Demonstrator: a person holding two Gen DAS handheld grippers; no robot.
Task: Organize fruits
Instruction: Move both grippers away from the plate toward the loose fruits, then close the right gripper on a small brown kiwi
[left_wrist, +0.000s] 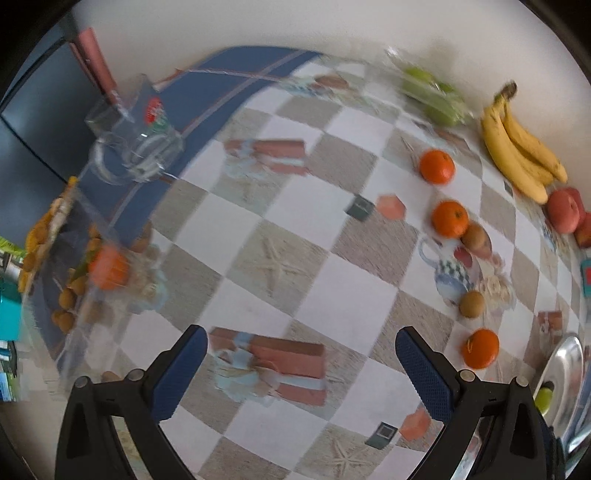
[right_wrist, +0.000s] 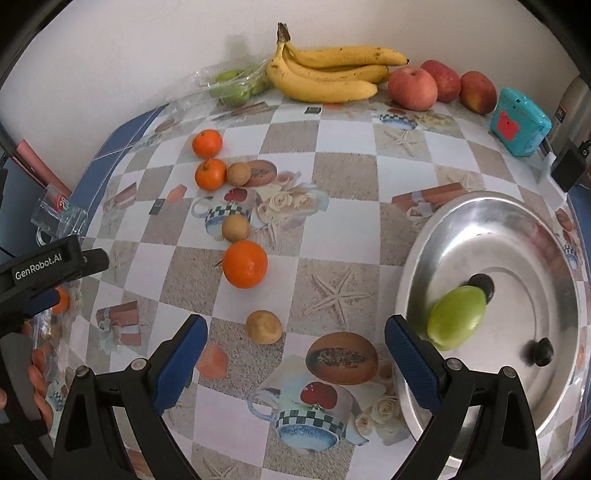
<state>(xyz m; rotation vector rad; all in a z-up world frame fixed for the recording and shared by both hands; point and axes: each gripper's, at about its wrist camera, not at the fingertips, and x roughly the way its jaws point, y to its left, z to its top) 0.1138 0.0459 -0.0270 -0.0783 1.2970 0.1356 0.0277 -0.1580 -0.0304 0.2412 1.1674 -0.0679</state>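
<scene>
A steel plate (right_wrist: 424, 243) at the right holds a green fruit (right_wrist: 456, 317). My right gripper (right_wrist: 295, 354) is open and empty above the tablecloth, just left of the plate, with a small brown fruit (right_wrist: 263, 326) between its fingers' line. An orange (right_wrist: 245, 264), two more oranges (right_wrist: 209, 174) and brown fruits (right_wrist: 236, 228) lie in a row. Bananas (right_wrist: 325, 74), red apples (right_wrist: 412, 88) and bagged green fruit (right_wrist: 236, 85) sit by the wall. My left gripper (left_wrist: 301, 369) is open and empty over the cloth; the oranges (left_wrist: 479, 349) lie to its right.
A glass mug (left_wrist: 129, 147) stands at the left edge. A clear bag (left_wrist: 103, 266) with an orange and small brown fruits lies at the left. A teal box (right_wrist: 519, 125) and a dark flask (right_wrist: 569, 107) stand at the back right.
</scene>
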